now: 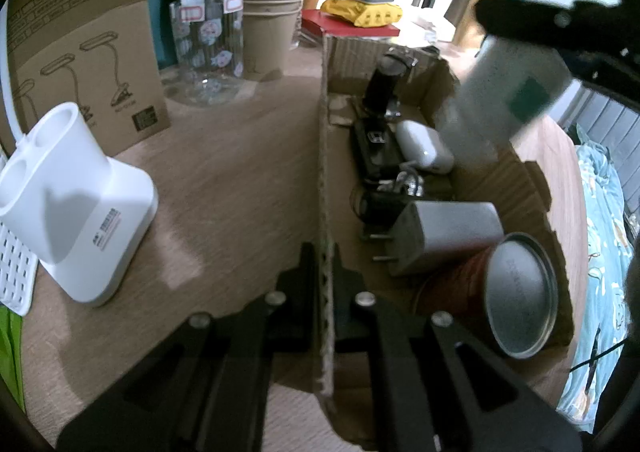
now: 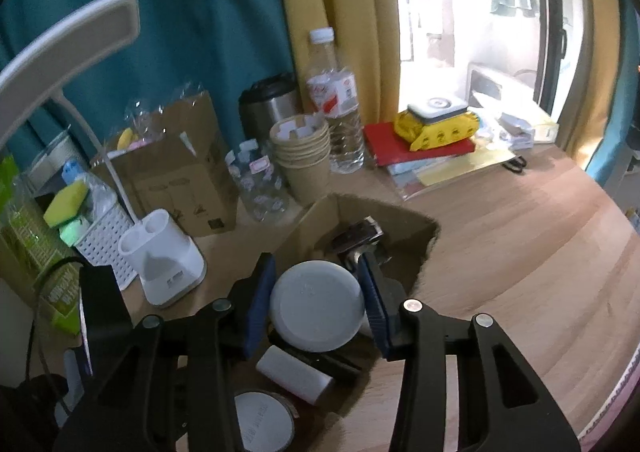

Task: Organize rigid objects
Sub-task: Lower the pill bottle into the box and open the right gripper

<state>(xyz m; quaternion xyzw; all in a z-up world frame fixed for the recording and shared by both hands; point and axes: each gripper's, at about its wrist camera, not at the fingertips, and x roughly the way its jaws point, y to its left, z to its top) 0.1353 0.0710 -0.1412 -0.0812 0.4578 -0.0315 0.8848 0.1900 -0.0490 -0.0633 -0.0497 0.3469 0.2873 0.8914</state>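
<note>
An open cardboard box (image 1: 326,132) stands on the wooden desk. My left gripper (image 1: 324,256) is shut on its near wall, one finger on each side of it. Inside lie a white earbud case (image 1: 424,148), a grey plug adapter (image 1: 444,236), a red tin with a silver lid (image 1: 520,292) and black gadgets (image 1: 376,148). My right gripper (image 2: 317,266) hangs over the box (image 2: 380,208), its blue pads pressed on a pale grey cylindrical container (image 2: 316,304). The left wrist view shows that container (image 1: 508,92) tilted in the air above the box's far right corner.
Left of the box stands a white two-hole holder (image 1: 76,208). A clear jar (image 1: 208,52), stacked paper cups (image 1: 272,28), a steel mug and a lamp carton (image 1: 88,52) line the back. A red book with a yellow toy tank (image 2: 436,128) lies near the window. A white basket (image 2: 104,240) is at far left.
</note>
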